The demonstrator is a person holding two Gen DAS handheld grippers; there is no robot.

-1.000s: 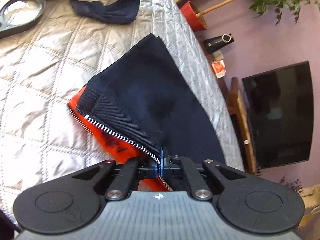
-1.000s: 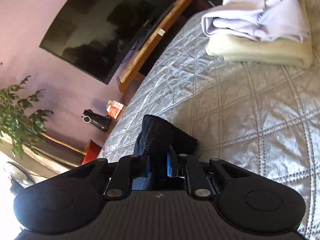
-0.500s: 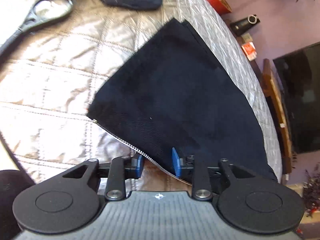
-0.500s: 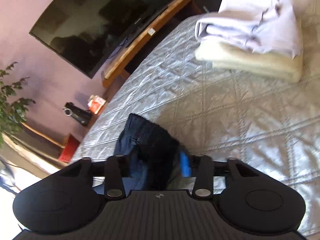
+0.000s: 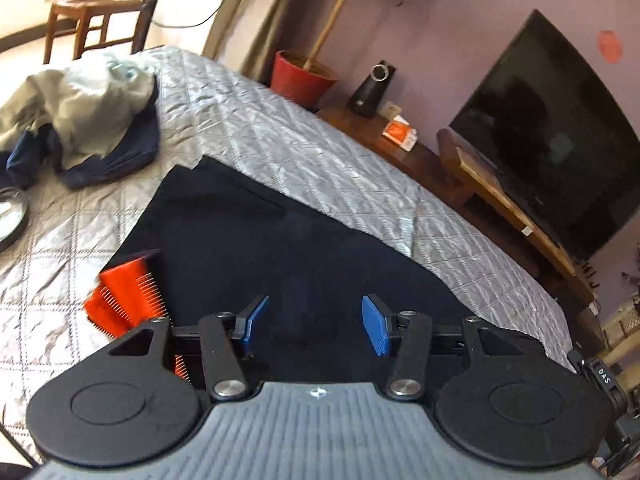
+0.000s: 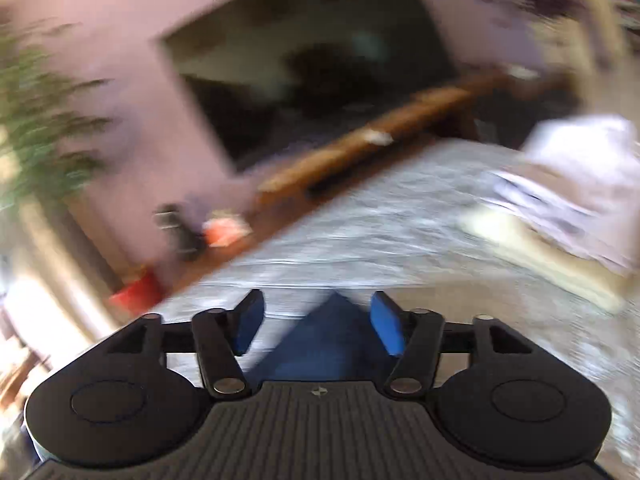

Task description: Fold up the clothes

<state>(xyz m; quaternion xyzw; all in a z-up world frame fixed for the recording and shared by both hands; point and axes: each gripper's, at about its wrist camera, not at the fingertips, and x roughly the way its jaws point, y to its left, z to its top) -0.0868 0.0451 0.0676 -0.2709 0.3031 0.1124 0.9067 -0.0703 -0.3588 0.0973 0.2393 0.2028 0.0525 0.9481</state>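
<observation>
Here, left gripper (image 5: 314, 326) spread wide with nothing held, dark garment (image 5: 280, 248) flat on the quilted bed (image 5: 320, 160) just ahead of its 2 fingers, right gripper (image 6: 318, 322) likewise spread, blurred view, a garment corner (image 6: 320, 344) between its fingers.

Right wrist view smeared throughout, folded pile (image 6: 568, 200) and television (image 6: 312, 80) only blurs, dark garment (image 5: 304, 256) partly hidden behind left gripper (image 5: 314, 326), round mirror (image 5: 10, 220) cut off at edge
</observation>
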